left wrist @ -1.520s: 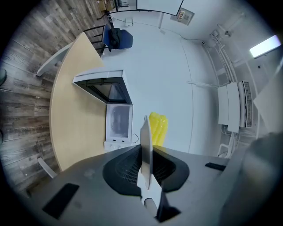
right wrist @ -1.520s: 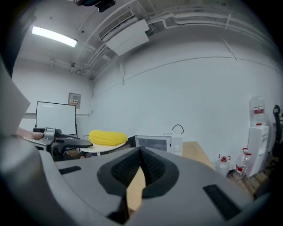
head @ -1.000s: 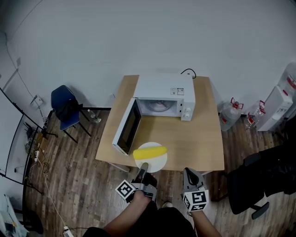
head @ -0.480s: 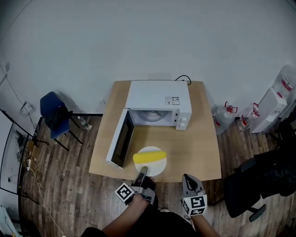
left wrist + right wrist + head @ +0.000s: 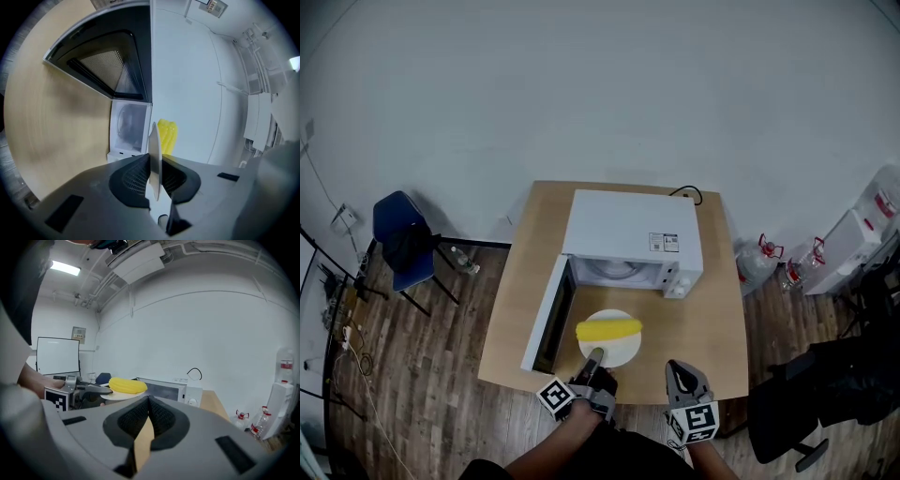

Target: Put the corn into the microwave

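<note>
A yellow corn cob [image 5: 609, 328] lies on a round white plate [image 5: 617, 351] held just above the wooden table [image 5: 712, 319], in front of the white microwave [image 5: 630, 234]. The microwave's door [image 5: 546, 317] stands wide open to the left. My left gripper [image 5: 594, 357] is shut on the plate's near rim. In the left gripper view the plate [image 5: 154, 150] shows edge-on between the pads, the corn [image 5: 167, 136] behind it. My right gripper [image 5: 677, 372] hovers at the table's front edge, shut and empty. From the right gripper view, the corn [image 5: 127, 386] and left gripper [image 5: 89, 389] are at left.
A blue chair [image 5: 401, 236] stands left of the table. Water bottles [image 5: 757, 261] and a white appliance [image 5: 844, 253] are at the right, with a black office chair [image 5: 830, 394] nearer. A black cable [image 5: 686, 194] runs behind the microwave. A whiteboard [image 5: 57, 355] hangs on the wall.
Both grippers have moved forward toward the table. The plate with the corn now sits closer to the microwave's open front, over the table instead of its front edge.
</note>
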Demonstrator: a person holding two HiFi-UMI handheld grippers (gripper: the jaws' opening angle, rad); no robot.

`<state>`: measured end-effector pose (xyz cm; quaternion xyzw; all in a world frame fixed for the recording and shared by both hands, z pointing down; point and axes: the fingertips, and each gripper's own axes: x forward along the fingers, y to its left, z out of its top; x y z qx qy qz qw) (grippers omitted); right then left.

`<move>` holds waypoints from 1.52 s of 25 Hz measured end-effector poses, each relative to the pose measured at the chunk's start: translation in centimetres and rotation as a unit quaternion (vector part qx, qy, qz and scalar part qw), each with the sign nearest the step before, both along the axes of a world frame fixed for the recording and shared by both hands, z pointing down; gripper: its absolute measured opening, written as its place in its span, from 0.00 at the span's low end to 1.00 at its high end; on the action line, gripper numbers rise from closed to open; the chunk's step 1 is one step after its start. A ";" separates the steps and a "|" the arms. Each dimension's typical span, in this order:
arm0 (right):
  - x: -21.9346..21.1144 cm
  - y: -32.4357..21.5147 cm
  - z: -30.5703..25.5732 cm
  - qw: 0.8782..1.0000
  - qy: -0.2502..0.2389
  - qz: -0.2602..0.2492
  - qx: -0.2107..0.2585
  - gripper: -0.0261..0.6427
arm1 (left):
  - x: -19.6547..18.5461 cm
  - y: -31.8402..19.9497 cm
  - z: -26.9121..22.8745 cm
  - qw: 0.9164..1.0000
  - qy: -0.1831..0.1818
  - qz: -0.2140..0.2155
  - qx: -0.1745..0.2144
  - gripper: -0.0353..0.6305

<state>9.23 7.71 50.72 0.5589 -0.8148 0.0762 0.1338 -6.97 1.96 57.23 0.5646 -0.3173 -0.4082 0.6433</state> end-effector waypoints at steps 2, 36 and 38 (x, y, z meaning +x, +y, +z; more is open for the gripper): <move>-0.8 -1.4 -0.4 1.000 -0.001 -0.004 0.003 0.13 | -0.2 -1.4 0.6 1.000 -0.024 0.013 -0.002 0.10; 0.6 -15.4 -0.4 0.999 -0.009 0.038 0.032 0.13 | 2.6 -18.0 10.4 1.000 -0.026 0.015 -0.001 0.11; 0.9 -15.9 -0.1 0.999 -0.018 0.036 0.026 0.13 | 2.6 -18.7 11.2 1.000 -0.019 0.003 -0.004 0.11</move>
